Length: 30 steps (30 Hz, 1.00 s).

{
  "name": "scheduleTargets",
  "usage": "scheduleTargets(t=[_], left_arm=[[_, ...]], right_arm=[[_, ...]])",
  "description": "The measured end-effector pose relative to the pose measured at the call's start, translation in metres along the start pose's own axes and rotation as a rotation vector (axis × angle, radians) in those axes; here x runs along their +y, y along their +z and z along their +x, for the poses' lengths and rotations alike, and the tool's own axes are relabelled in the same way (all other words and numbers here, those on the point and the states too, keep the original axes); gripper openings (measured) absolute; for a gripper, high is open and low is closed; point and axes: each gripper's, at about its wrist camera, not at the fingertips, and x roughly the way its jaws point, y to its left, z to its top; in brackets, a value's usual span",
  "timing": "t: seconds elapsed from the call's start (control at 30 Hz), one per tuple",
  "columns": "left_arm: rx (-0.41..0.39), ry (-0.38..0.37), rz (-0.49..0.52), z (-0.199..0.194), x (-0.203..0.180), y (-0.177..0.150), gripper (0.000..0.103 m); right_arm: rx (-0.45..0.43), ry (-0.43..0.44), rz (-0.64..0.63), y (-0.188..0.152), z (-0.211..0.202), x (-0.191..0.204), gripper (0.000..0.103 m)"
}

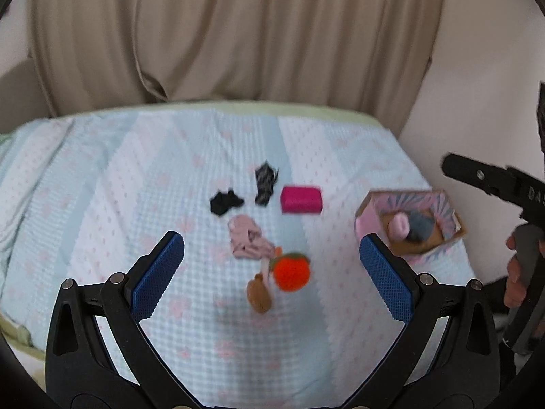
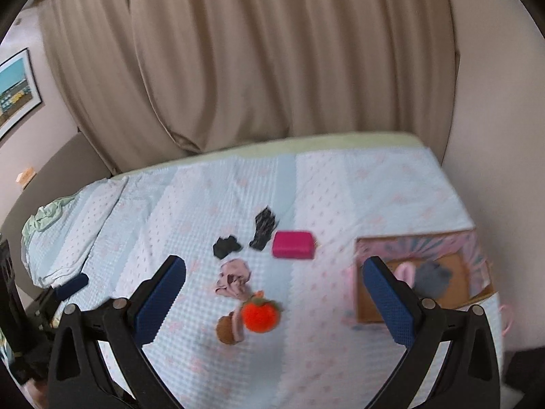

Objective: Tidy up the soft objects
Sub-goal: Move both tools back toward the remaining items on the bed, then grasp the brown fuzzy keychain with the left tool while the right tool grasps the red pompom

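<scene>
Soft things lie mid-bed: an orange plush fruit (image 1: 292, 271) (image 2: 259, 314), a brown plush piece (image 1: 260, 295) (image 2: 227, 330), a pink cloth (image 1: 247, 242) (image 2: 232, 277), a black cloth (image 1: 224, 202) (image 2: 225, 246), a grey-black cloth (image 1: 266, 182) (image 2: 262, 228) and a magenta block (image 1: 301, 199) (image 2: 293, 244). A pink-patterned cardboard box (image 1: 366, 209) (image 2: 371, 248) at right holds a pink and a grey item. My left gripper (image 1: 272, 259) hovers open and empty above the plush fruit. My right gripper (image 2: 274, 283) is open and empty over the same area.
The bed has a pale blue quilt with pink dots (image 1: 136, 170) (image 2: 374, 187). Beige curtains (image 1: 221, 34) (image 2: 255, 51) hang behind it. The right-hand tool (image 1: 494, 184) shows at the right edge of the left wrist view. A framed picture (image 2: 17, 92) hangs at left.
</scene>
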Motion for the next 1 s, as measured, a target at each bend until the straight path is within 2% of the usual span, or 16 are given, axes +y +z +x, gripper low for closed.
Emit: scheduleTargets(t=[0.2, 0.37, 0.53, 0.63, 0.7, 0.77, 0.83, 1.0], left_arm=[[0.128, -0.063, -0.035, 0.071, 0.035, -0.029, 0.102], [0.229, -0.094, -0.048, 0.138, 0.051, -0.071, 0.101], [0.308, -0.125, -0.066, 0.197, 0.061, -0.105, 0.094], [0.348, -0.154, -0.058, 0.225, 0.059, -0.122, 0.092], [0.362, -0.154, -0.031, 0.240, 0.054, -0.130, 0.084], [0.377, -0.161, -0.014, 0.256, 0.050, -0.139, 0.082], [0.389, -0.162, -0.007, 0.267, 0.047, -0.143, 0.081], [0.412, -0.165, 0.026, 0.290, 0.044, -0.148, 0.075]], right_arm=[[0.106, 0.016, 0.079, -0.032, 0.081, 0.016, 0.103], [0.193, 0.026, 0.106, -0.067, 0.146, 0.018, 0.103], [0.280, 0.038, 0.179, -0.100, 0.197, 0.007, 0.103], [0.315, 0.027, 0.181, -0.113, 0.217, 0.003, 0.103], [0.336, 0.034, 0.188, -0.123, 0.231, 0.001, 0.103], [0.362, 0.053, 0.202, -0.130, 0.245, -0.001, 0.098], [0.389, 0.086, 0.229, -0.136, 0.259, -0.006, 0.097], [0.411, 0.084, 0.217, -0.143, 0.280, -0.006, 0.096]])
